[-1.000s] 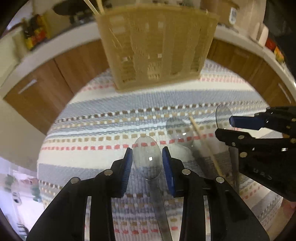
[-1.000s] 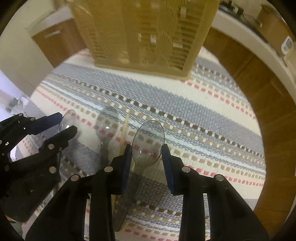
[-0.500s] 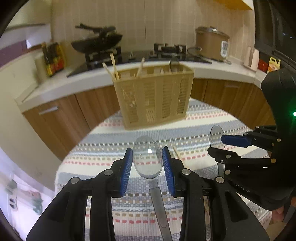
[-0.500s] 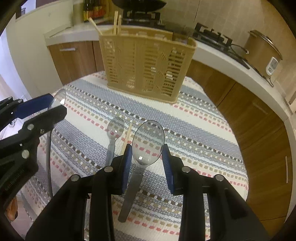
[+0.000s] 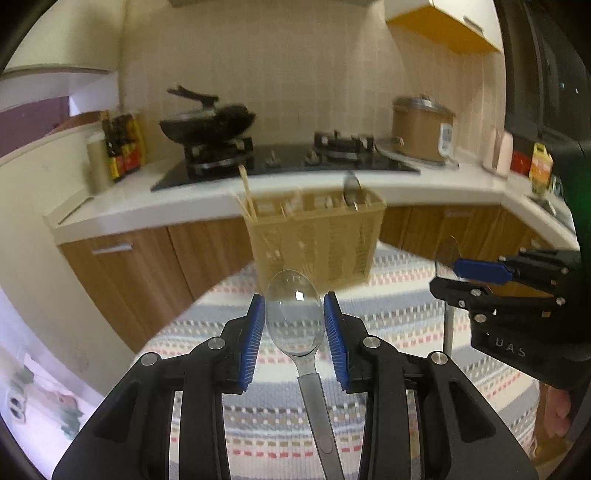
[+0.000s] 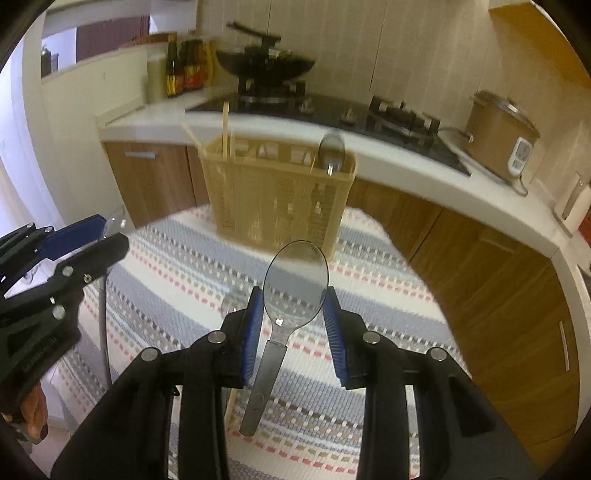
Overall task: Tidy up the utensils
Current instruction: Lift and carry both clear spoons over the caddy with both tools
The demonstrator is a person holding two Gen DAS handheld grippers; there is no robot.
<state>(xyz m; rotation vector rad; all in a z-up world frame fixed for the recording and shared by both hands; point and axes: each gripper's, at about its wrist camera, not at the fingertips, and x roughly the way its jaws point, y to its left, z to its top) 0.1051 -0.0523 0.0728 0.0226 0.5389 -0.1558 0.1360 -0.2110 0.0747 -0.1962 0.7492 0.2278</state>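
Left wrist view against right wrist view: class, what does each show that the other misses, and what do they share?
Only the left wrist view: the yellow wall cabinet and the right claw side-on, gripping its spoon. Only the right wrist view: a chopstick and another spoon lying on the striped cloth, with the left claw side-on. Both: a spoon clamped by its bowl, the basket, wok, rice cooker.

Both grippers, left gripper (image 5: 294,321) and right gripper (image 6: 293,319), have black bodies, silver screws, ribbed blue jaws.
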